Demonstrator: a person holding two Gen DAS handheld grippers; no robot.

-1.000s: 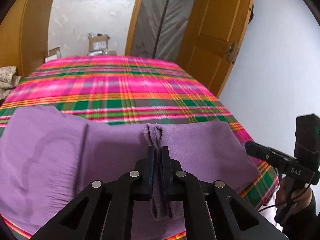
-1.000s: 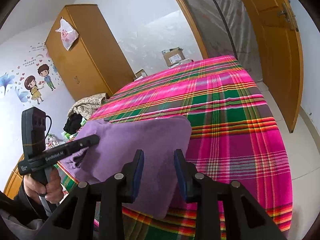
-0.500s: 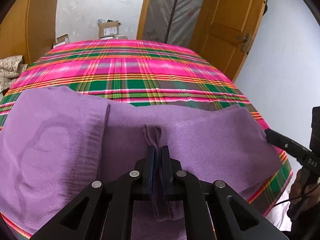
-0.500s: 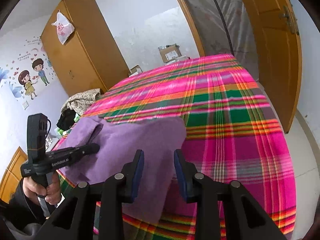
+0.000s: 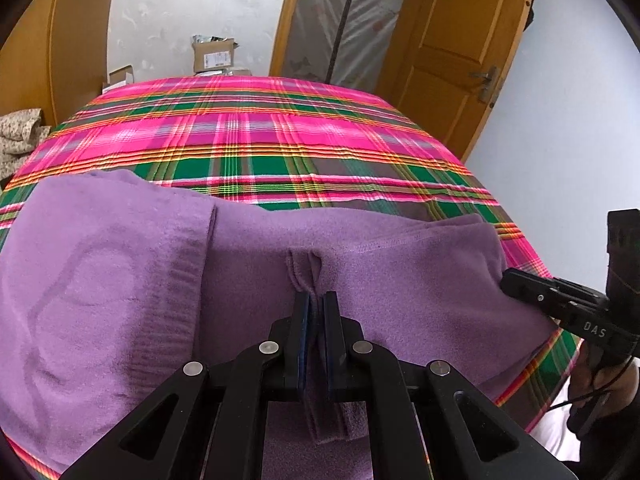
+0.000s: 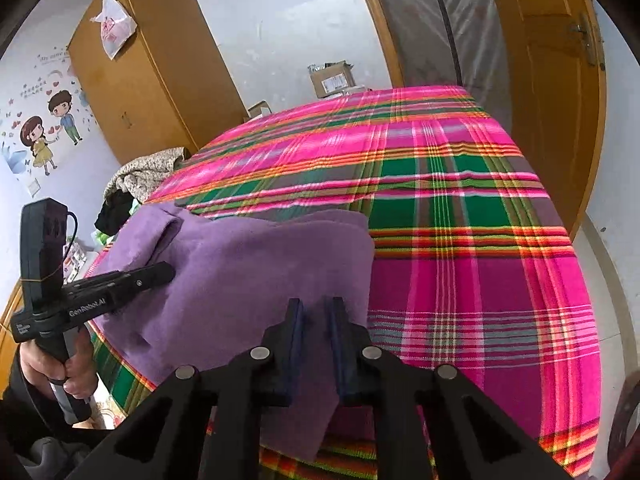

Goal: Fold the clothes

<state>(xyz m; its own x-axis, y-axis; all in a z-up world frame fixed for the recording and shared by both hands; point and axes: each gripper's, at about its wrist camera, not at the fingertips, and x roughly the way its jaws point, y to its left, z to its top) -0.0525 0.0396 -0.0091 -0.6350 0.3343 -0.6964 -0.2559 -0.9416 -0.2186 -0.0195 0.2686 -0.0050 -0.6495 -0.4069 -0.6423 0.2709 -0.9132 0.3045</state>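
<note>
Bright pink-and-green plaid covers the bed, which fills most of both wrist views, with a wooden door at about 1 o'clock in the left view and a wooden wardrobe at 10 o'clock in the right view. Across the near edge of the bed lies the purple garment, spread from 9 o'clock to 3 o'clock in the left view, one part folded over at the left. Left tongs are clenched on a pinched ridge of the purple cloth, which bunches up between the pads and hangs below them. Right tongs sit over the garment's near right corner with the jaws closing; purple cloth shows in the gap between them, though whether the pads already press on it is hard to tell. A hand holds the left tongs' grip at 8 o'clock in the right view.
</note>
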